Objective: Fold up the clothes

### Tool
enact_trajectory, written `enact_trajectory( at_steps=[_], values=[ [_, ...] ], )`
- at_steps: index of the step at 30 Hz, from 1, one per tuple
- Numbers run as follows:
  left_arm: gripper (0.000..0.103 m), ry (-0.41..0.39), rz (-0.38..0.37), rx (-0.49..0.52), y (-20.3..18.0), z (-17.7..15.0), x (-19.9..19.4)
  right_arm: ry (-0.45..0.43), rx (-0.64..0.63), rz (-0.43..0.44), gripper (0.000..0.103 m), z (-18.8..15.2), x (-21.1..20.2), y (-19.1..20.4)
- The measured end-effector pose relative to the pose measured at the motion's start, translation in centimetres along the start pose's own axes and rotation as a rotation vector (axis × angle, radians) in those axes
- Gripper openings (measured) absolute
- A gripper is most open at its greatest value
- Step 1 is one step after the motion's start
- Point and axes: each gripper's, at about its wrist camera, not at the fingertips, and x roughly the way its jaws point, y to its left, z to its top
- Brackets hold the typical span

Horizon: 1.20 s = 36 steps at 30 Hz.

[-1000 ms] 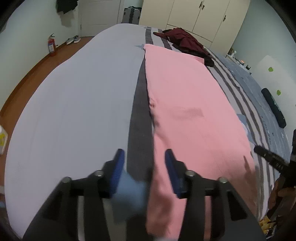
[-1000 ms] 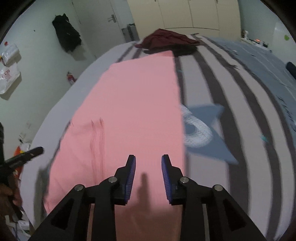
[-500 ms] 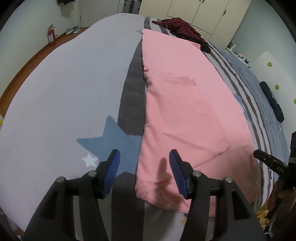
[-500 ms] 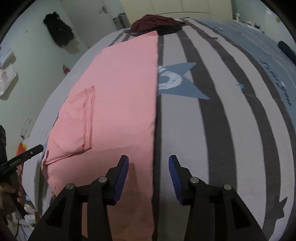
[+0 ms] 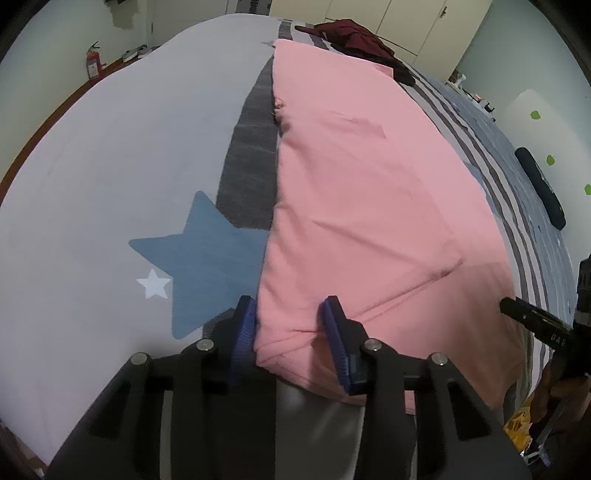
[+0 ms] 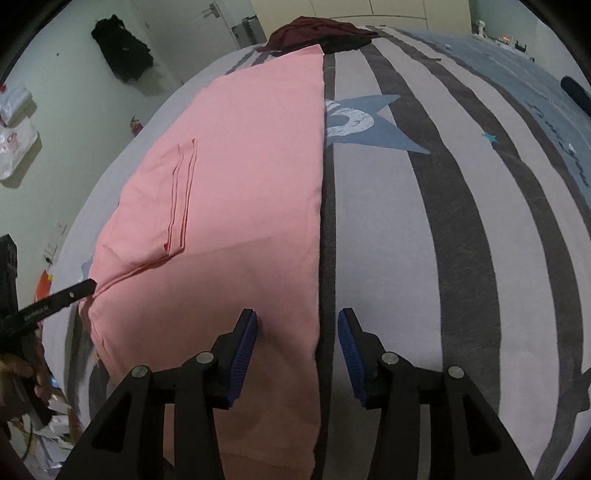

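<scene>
Now left gripper (image 5: 289, 314) closing astride pink garment (image 5: 369, 184) corner; right gripper (image 6: 297, 326) unclenched, straddling its edge.

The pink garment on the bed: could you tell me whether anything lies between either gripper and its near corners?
Nothing visible does. The pink garment lies flat on the bed. The left gripper, jaws closing, straddles its near left corner; the right gripper straddles its right edge. The dark red clothes lie at the far end.

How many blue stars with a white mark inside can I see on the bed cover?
2. One blue star, with a small white star, lies left of the pink garment; the other star, with a white crescent-like print, lies right of it. More may be hidden underneath.
</scene>
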Motion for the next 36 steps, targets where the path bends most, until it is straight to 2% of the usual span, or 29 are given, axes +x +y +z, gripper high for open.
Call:
enact_trajectory(
  at_steps=[4, 7, 9, 11, 12, 16, 20, 23, 29, 32, 36],
  values=[
    [0.03, 0.001, 0.001, 0.006, -0.2, -0.2, 0.1, -0.002, -0.014, 0.009, 0.043, 0.1, 0.3, 0.5],
    [0.024, 0.007, 0.011, 0.018, -0.2, -0.5, -0.2, 0.001, -0.014, 0.017, 0.038, 0.3, 0.6, 0.4],
    [0.014, 0.013, 0.019, 0.027, -0.4, -0.5, -0.1, 0.007, -0.023, 0.025, 0.023, 0.4, 0.6, 0.5],
    [0.01, 0.017, 0.024, 0.04, -0.5, 0.1, 0.0, 0.023, -0.028, 0.05, 0.011, 0.7, 0.7, 0.5],
    [0.008, 0.014, 0.022, 0.043, -0.4, 0.1, -0.5, 0.032, -0.029, 0.059, 0.009, 0.8, 0.7, 0.5],
    [0.007, -0.008, 0.008, 0.06, -0.4, 0.2, -3.0, 0.037, -0.02, 0.069, 0.008, 1.2, -0.2, 0.5],
    [0.006, -0.025, 0.002, 0.088, -1.0, -0.3, -6.7, 0.014, -0.036, 0.094, 0.007, 1.3, -3.1, 1.3],
    [0.006, 0.017, -0.004, 0.099, -0.9, -2.0, -9.1, 0.03, -0.057, 0.11, 0.007, 0.8, -5.2, 2.2],
    [0.006, 0.147, 0.023, 0.034, 1.4, -7.9, -12.8, 0.169, -0.055, 0.146, 0.007, -3.6, -8.8, 2.6],
    [0.006, 0.114, 0.018, 0.002, 1.7, -7.0, -13.9, 0.186, -0.033, 0.146, 0.007, -4.0, -9.5, 2.7],
    [0.006, -0.003, 0.001, -0.003, 1.8, -3.1, -16.1, 0.103, -0.035, 0.146, 0.007, -0.8, -10.9, 3.1]
  ],
)
